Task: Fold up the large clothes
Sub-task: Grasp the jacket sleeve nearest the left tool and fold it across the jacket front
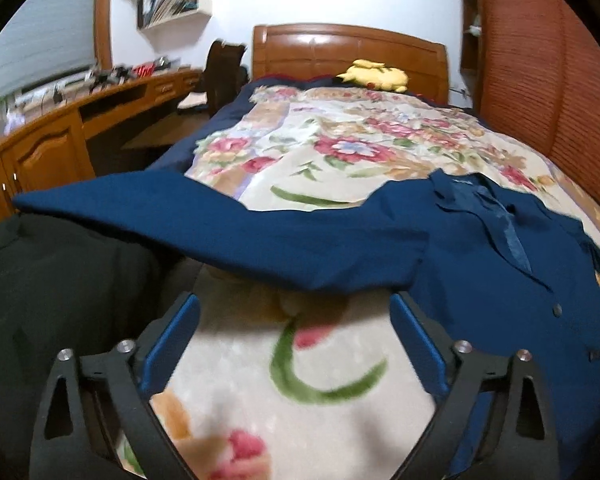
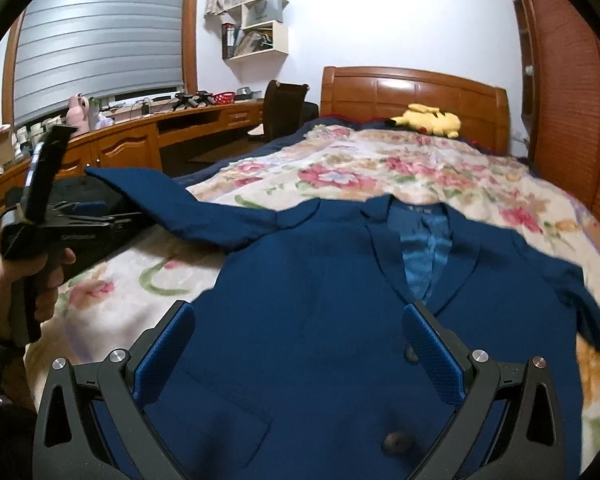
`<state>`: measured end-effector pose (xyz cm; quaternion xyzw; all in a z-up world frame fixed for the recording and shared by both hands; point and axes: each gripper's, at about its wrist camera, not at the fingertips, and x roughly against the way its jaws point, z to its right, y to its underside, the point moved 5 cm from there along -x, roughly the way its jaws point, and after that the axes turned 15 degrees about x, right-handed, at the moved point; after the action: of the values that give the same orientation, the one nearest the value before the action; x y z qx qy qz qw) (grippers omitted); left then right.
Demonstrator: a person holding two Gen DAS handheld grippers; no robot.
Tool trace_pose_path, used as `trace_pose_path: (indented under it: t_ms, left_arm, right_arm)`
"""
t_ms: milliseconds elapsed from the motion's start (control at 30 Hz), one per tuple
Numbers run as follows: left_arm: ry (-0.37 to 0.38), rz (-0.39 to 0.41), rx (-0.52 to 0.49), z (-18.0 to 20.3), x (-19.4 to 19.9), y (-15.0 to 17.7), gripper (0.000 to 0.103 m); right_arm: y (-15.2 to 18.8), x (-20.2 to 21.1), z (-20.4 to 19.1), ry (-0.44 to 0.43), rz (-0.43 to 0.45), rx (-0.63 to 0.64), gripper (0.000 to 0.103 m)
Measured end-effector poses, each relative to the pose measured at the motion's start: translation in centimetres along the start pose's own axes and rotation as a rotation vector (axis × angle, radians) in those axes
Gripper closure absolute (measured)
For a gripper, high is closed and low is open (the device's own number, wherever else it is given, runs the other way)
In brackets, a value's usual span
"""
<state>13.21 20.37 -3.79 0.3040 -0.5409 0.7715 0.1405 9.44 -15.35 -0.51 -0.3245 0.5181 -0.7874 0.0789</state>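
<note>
A blue jacket point(image 2: 320, 300) lies front-up on the floral blanket point(image 1: 300, 380) that covers the bed, filling the centre of the right wrist view, its collar toward the wooden headboard point(image 2: 412, 96) and one sleeve point(image 1: 220, 236) stretched out to the left of the frame. The right gripper point(image 2: 298, 344) hovers over the jacket's front, jaws spread wide and empty. The left gripper point(image 1: 294, 344), at the bottom of its own view, is also released, its fingers above bare blanket just below the sleeve. A yellow plush toy point(image 2: 428, 118) rests near the headboard
</note>
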Motion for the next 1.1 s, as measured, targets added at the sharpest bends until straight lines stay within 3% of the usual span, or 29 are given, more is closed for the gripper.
trace_pose_path:
  t_ms: [67,200,400,500,800,967,1000,1067,1100]
  left_arm:
    - [-0.013,-0.023,0.037,-0.7,-1.2,-0.9,0.018]
    - [-0.066,-0.030,0.068,-1.7,-2.6,-2.4,0.019]
    - [-0.112,-0.071,0.121,-2.9,-4.0,-4.2,0.028]
    - [-0.110,-0.086,0.157,-3.8,-3.9,-4.6,0.029]
    - [-0.118,-0.151,0.124,-4.1,-4.7,-2.5,0.029]
    - [-0.094,-0.110,0.196,-4.4,-5.1,-4.8,0.030]
    - [-0.108,-0.104,0.183,-4.4,-5.2,-5.2,0.033]
    - [-0.181,-0.091,0.133,-4.2,-5.7,-5.9,0.056]
    - [-0.198,-0.091,0.126,-4.3,-5.8,-6.0,0.061]
  right_arm:
    - [-0.3,0.2,-0.1,-0.003,0.007,0.007,0.000]
    - [-0.6,-0.5,-0.7,-0.027,0.010,0.017,0.001]
    - [-0.5,-2.4,-2.2,-0.091,-0.022,0.038,0.009]
    - [-0.2,-3.0,-1.8,-0.097,-0.052,0.035,0.010]
    - [-0.7,-3.6,-1.9,-0.093,-0.062,0.028,0.010]
    - [-0.3,-3.9,-2.0,-0.092,-0.067,0.018,0.010]
    - [-0.2,-3.9,-2.0,-0.093,-0.066,0.016,0.010]
    - [-0.2,-3.9,-2.0,-0.097,-0.066,0.010,0.011]
    - [-0.2,-3.9,-1.9,-0.099,-0.065,0.010,0.011]
